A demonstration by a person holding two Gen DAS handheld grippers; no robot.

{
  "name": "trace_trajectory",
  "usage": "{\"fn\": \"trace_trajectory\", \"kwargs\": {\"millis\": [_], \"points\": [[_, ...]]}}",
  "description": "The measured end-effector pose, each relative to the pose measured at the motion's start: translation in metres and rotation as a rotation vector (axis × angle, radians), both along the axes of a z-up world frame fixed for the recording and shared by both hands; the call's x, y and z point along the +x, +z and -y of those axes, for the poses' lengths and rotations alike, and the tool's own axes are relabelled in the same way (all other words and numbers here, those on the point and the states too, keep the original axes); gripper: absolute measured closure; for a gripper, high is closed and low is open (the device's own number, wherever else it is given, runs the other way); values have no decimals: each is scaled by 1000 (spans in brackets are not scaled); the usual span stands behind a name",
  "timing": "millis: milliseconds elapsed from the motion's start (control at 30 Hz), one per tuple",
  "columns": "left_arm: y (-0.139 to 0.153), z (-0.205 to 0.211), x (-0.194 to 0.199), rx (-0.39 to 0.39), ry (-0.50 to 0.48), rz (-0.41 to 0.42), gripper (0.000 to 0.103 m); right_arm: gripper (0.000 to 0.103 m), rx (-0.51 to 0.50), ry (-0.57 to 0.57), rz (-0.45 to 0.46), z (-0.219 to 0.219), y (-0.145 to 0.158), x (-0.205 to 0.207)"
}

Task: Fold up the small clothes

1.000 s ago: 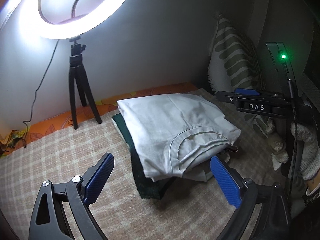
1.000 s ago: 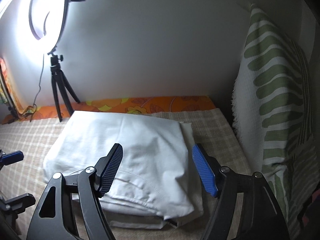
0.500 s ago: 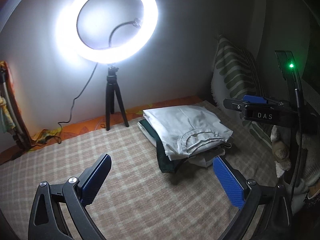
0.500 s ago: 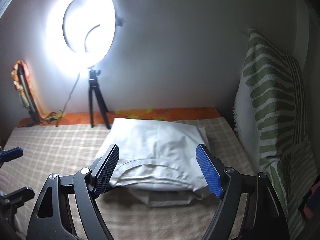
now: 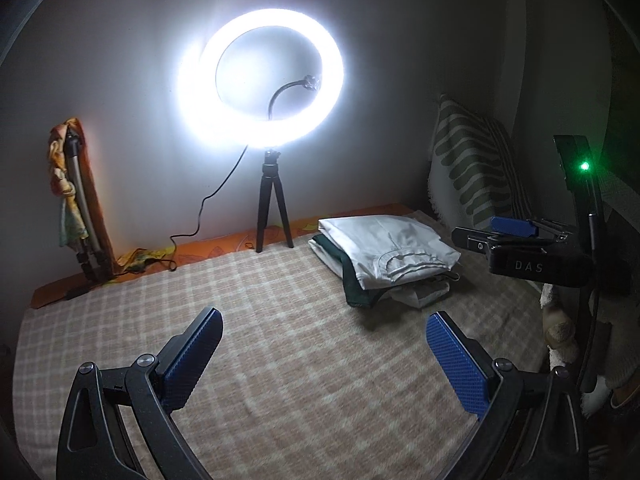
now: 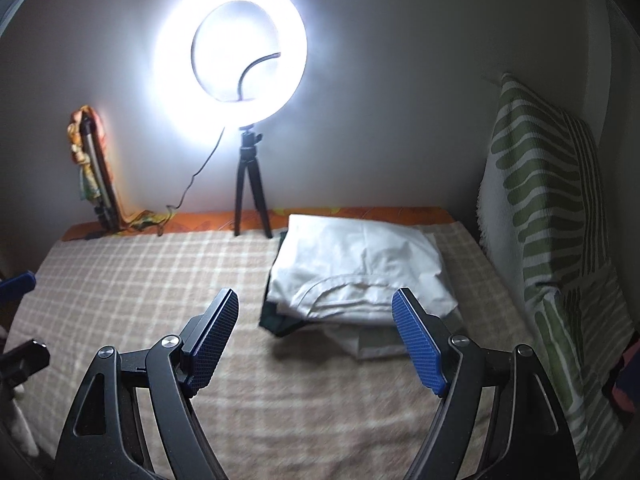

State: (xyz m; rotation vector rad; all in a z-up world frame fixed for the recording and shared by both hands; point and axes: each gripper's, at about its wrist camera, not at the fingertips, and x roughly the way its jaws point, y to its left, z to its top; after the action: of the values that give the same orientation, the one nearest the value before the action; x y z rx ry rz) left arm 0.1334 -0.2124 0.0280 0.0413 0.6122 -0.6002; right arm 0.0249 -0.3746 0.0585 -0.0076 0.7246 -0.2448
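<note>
Right now, through the left wrist camera, I am looking along my left gripper [image 5: 322,350], its blue pads spread wide and gripping nothing, hovering over the checked blanket [image 5: 280,340]. The stack of folded clothes [image 5: 384,258] is lying well ahead and to the right, near the far edge of the bed: a white garment [image 5: 396,246] on top, a dark green piece [image 5: 352,284] under it, and something pale poking out at the bottom. Beyond the stack the striped pillow [image 5: 468,168] is leaning against the wall, and the ring light [image 5: 260,82] on its tripod is glaring from behind. My right gripper [image 5: 516,240] is showing at the right edge, beside the stack; from this side I cannot tell how its pads are standing.

Through the right wrist camera, I am seeing my right gripper [image 6: 316,338] with pads spread apart and empty, pointing at the near edge of the stack of folded clothes [image 6: 360,276] without touching it. The white garment's seamed edge is facing me.

I am judging the fold on this top piece finished, with both tools clear. No unfolded garment is in view, so the next move is calling for finding one and laying it flat on the open blanket.
</note>
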Motion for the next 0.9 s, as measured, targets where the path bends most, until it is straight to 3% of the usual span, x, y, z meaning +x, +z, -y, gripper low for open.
{"fn": "trace_trajectory", "kwargs": {"millis": [433, 900], "points": [[-27, -36, -35, 57, 37, -17, 0, 23, -1, -38, 14, -44, -31, -35], [-47, -45, -40, 52, 62, -38, 0, 19, -22, -67, 17, -48, -54, -39]]}}
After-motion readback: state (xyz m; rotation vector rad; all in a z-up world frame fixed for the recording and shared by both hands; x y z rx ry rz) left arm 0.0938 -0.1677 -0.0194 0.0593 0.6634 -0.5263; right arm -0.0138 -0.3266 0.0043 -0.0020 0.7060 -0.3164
